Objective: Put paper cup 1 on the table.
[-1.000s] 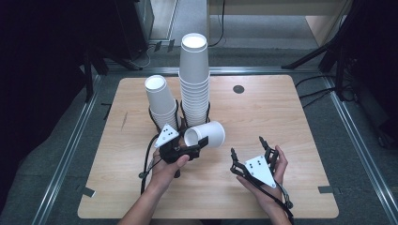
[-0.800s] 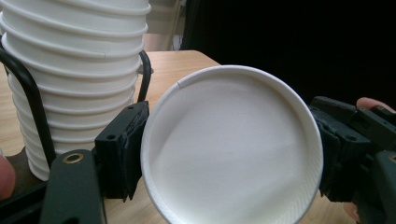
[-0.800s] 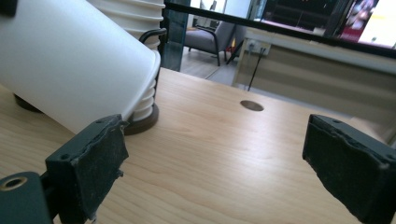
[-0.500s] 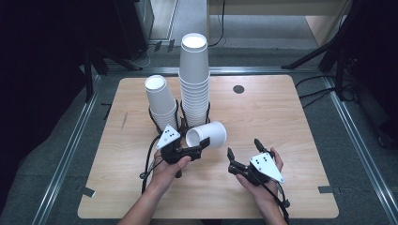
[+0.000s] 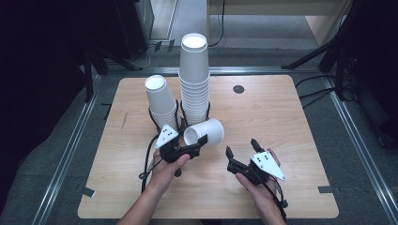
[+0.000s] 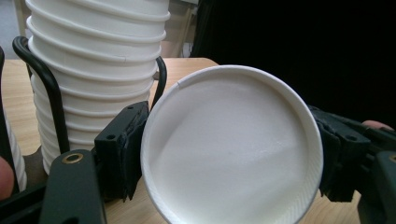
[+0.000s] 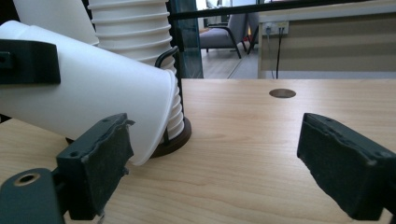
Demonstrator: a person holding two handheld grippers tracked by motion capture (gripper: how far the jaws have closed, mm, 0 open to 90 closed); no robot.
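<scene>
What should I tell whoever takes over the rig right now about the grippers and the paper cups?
Left gripper: shut on a single paper cup, held on its side above the table, mouth toward the person.
Right gripper: open, holding nothing, low over the table to the right of the cup.
Tall cup stack and short cup stack stand in black wire holders behind the left gripper.
Done: one cup is out of the stacks and gripped.
Left: probably bring the right gripper to the cup or set the cup down; the destination can't be told.
</scene>
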